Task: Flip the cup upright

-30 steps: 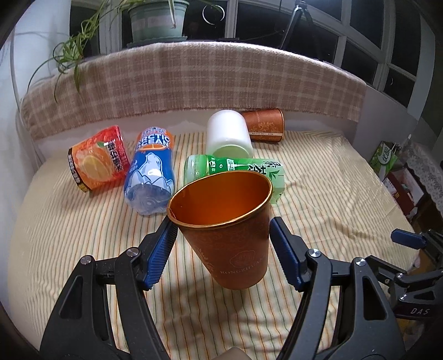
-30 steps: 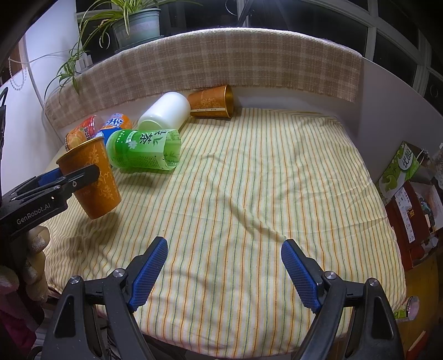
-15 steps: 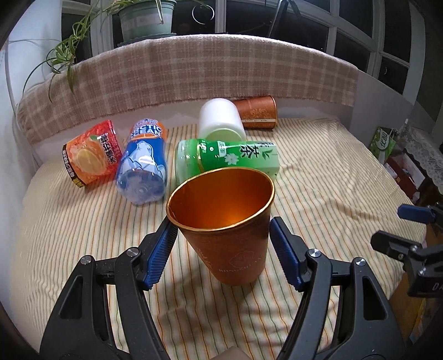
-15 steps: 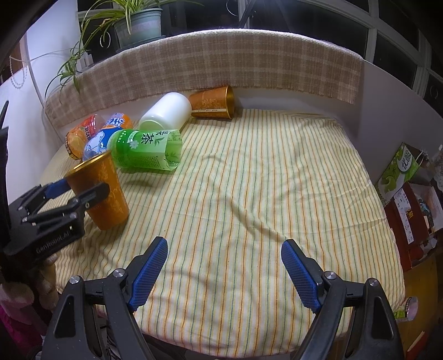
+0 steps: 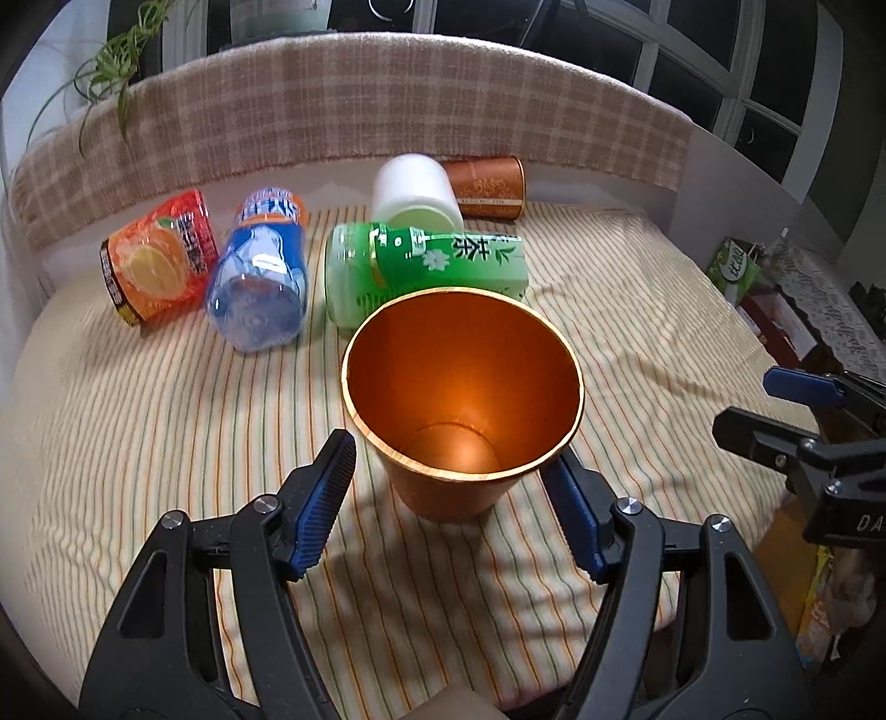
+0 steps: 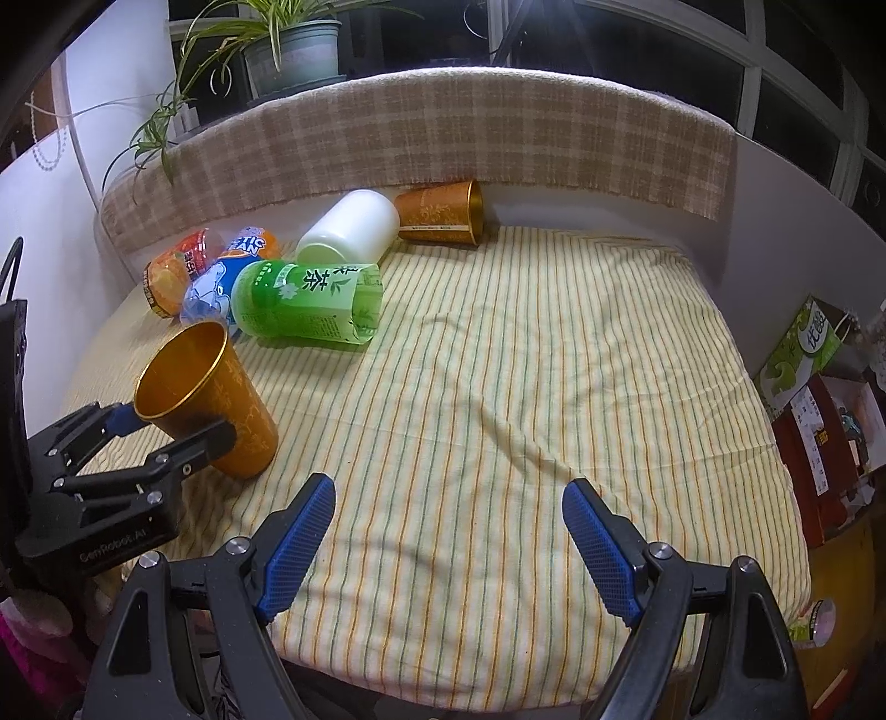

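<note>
Cup (image 5: 462,404), copper-orange metal with a gold rim, stood mouth-up on its base on the yellow striped cloth of the table (image 5: 138,421), leaning slightly in the right wrist view (image 6: 207,399). The left tongs (image 5: 454,509) straddled it with both blue pads spread wide; a gap showed between the left pad (image 5: 324,509) and the cup wall, while the right pad sat just beside the rim, and contact there could not be told. Seen from the right wrist, the left tongs (image 6: 166,432) reached in from the left edge with one black finger crossing the front of the cup.

The right tongs (image 6: 448,548) hung open over bare cloth at the near edge, holding nothing, well apart from the cup.

Just beyond the cup lay a green tea bottle (image 5: 426,266) on its side. Farther left lay a blue-labelled clear plastic bottle (image 5: 260,277) and an orange juice bottle (image 5: 158,260), both on their sides. Behind the green bottle lay a white cylindrical container (image 5: 415,191), and touching it on the right a second copper-coloured cup (image 5: 487,185) lay on its side against the checked beige backrest (image 5: 387,116). A potted spider plant (image 6: 277,50) stood on the sill at far left.
</note>
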### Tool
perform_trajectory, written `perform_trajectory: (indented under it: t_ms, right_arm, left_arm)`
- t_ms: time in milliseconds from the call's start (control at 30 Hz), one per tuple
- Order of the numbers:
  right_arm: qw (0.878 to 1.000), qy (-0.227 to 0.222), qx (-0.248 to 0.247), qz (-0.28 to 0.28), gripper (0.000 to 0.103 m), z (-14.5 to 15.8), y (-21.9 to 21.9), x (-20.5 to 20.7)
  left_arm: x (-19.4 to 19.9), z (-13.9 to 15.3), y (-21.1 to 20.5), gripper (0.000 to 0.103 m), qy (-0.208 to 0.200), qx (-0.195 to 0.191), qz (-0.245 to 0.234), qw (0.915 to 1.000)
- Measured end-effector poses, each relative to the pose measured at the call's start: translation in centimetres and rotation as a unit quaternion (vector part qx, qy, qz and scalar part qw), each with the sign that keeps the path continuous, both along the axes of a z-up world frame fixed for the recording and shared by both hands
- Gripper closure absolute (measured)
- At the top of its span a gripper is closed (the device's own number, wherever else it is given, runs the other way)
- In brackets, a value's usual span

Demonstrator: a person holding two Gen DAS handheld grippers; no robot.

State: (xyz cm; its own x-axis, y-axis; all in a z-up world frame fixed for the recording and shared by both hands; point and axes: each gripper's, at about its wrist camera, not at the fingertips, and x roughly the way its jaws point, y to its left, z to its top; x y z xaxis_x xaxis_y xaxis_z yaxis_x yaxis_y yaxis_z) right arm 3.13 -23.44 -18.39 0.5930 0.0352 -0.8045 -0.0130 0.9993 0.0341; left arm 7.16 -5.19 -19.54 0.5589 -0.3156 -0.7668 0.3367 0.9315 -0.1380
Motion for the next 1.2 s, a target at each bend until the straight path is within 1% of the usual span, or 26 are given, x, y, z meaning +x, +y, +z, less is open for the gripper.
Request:
perform_trajectory:
  t_ms: [100, 233, 400, 533, 667, 700, 767, 867, 1033, 1200]
  right_arm:
    - [1.0, -0.005, -0.003, 0.002, 0.017, 0.1, 0.2, -0.2]
    - [1.0, -0.011, -0.004, 0.004, 0.017, 0.3, 0.5, -0.4]
    - [1.0, -0.026, -0.01, 0.005, 0.017, 0.8, 0.7, -0.7]
    - [0.999, -0.034, -0.009, 0.002, 0.017, 1.1, 1.0, -0.9]
    - [0.999, -0.049, -0.015, -0.001, 0.017, 1.6, 1.4, -1.2]
    - [0.998, -0.054, -0.017, -0.002, 0.017, 1.8, 1.5, -1.3]
    - [0.998, -0.064, -0.018, -0.003, 0.017, 2.2, 1.6, -1.5]
    - [0.997, -0.077, -0.02, -0.005, 0.014, 2.7, 1.8, -1.8]
    - [0.995, -0.096, -0.028, -0.005, 0.011, 3.4, 2.3, -2.3]
    - [0.994, -0.108, -0.029, -0.006, 0.011, 3.8, 2.6, -2.7]
  left_arm:
    - [-0.3, -0.1, 0.5, 0.032, 0.009, -0.008, 0.002, 0.9999]
    - [-1.0, 0.0, 1.4, 0.031, 0.012, -0.012, 0.006, 0.9998]
    - [-2.5, 0.7, 2.7, 0.031, -0.006, -0.009, 0.014, 0.9998]
    - [-3.9, 1.9, 4.0, 0.031, -0.035, -0.009, 0.032, 0.9988]
    - [-5.3, 3.6, 5.2, 0.031, -0.079, -0.012, 0.053, 0.9954]
    - [-5.7, 4.2, 5.4, 0.03, -0.091, -0.013, 0.06, 0.9939]
    - [-6.3, 5.1, 5.9, 0.018, -0.111, -0.018, 0.069, 0.9913]
    - [-7.3, 6.4, 6.4, 0.014, -0.142, -0.024, 0.084, 0.9861]
    - [-8.2, 7.9, 6.7, 0.013, -0.164, -0.026, 0.091, 0.982]
    - [-8.8, 8.6, 6.5, 0.012, -0.176, -0.021, 0.092, 0.9799]
